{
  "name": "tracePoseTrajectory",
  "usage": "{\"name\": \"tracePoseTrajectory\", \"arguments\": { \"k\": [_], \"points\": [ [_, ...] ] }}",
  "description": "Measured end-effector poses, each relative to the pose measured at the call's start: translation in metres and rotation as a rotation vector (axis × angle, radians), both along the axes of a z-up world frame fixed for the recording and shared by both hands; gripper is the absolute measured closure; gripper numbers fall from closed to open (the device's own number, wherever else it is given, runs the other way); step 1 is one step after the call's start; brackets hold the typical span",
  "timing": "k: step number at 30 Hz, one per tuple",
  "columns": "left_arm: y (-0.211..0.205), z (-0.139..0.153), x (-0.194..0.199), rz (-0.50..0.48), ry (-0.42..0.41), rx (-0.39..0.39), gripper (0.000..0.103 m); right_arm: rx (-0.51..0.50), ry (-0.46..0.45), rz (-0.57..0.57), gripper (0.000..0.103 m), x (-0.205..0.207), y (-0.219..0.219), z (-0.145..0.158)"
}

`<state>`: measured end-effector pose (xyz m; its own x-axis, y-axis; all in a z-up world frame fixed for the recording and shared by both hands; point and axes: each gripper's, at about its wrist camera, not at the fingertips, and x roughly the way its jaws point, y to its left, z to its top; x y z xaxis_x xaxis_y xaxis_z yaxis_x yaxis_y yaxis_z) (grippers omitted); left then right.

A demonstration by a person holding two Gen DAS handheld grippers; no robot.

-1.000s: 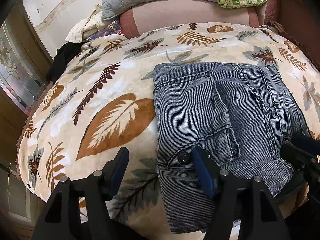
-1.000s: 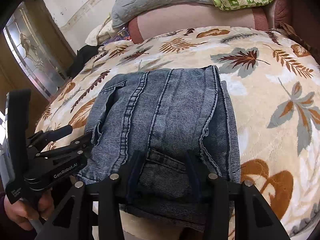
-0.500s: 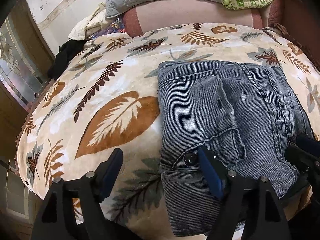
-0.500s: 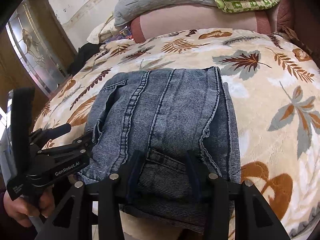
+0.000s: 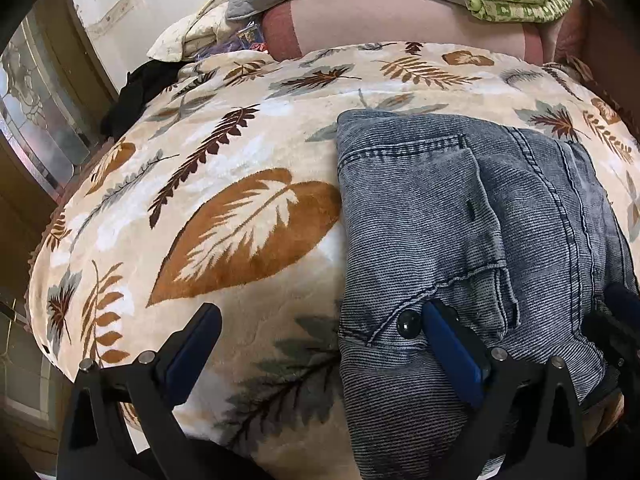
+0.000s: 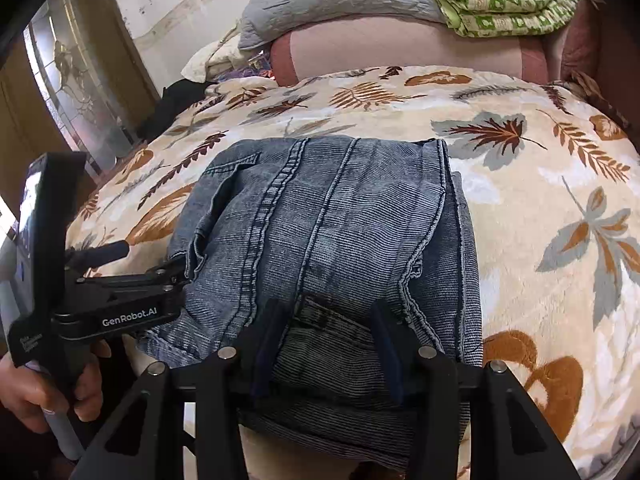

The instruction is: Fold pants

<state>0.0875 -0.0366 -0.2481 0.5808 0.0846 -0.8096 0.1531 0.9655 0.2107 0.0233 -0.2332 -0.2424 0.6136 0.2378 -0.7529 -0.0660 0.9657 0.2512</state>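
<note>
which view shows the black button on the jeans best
The left wrist view: the black button sits in plain sight on the jeans, beside one finger of the left tongs. The right wrist view does not show it.

I count one pair of folded jeans [image 6: 332,240], lying on one leaf-print blanket [image 5: 240,240] that covers one bed. One dark button [image 5: 408,323] shows on the jeans. I hold two tongs: my left tongs [image 5: 320,344] and my right tongs [image 6: 326,340], each with two fingers. One hand [image 6: 48,392] is in sight, my left, gripping its handle. At the head of the bed I count one grey quilted pillow [image 6: 336,0], one pink bolster [image 6: 400,48], one green patterned cloth [image 6: 504,0], one cream cloth [image 5: 192,36] and one black garment [image 5: 136,96]. One glass door panel [image 6: 76,92] stands at the left.
</note>
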Motion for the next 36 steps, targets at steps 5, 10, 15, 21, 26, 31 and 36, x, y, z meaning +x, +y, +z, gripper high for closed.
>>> {"name": "tracePoseTrajectory", "arguments": {
  "k": [5, 10, 15, 21, 26, 31, 36],
  "points": [
    [-0.003, 0.000, 0.002, -0.023, 0.013, 0.025, 0.002, -0.003, -0.018, 0.027, 0.053, -0.005, -0.001, 0.001],
    [0.002, 0.013, 0.005, -0.070, 0.062, 0.016, 0.003, 0.145, -0.019, 0.018, 0.047, -0.017, -0.027, 0.016],
    [0.023, 0.037, -0.002, -0.068, 0.042, -0.049, 0.003, 0.225, -0.084, -0.136, 0.025, -0.034, -0.076, 0.030],
    [0.047, 0.044, 0.010, -0.039, 0.073, -0.151, 0.003, 0.382, 0.001, -0.207, 0.025, -0.029, -0.103, 0.010],
    [0.059, 0.028, 0.024, -0.025, 0.199, -0.286, 0.003, 0.417, 0.046, -0.188, 0.025, -0.015, -0.098, -0.001],
    [0.056, 0.015, 0.034, -0.086, 0.272, -0.403, 0.003, 0.444, 0.107, -0.205, 0.025, 0.004, -0.095, -0.019],
    [0.046, 0.007, 0.052, -0.138, 0.306, -0.450, 0.003, 0.523, 0.099, -0.209, 0.022, 0.015, -0.100, -0.025]
  ]
}}
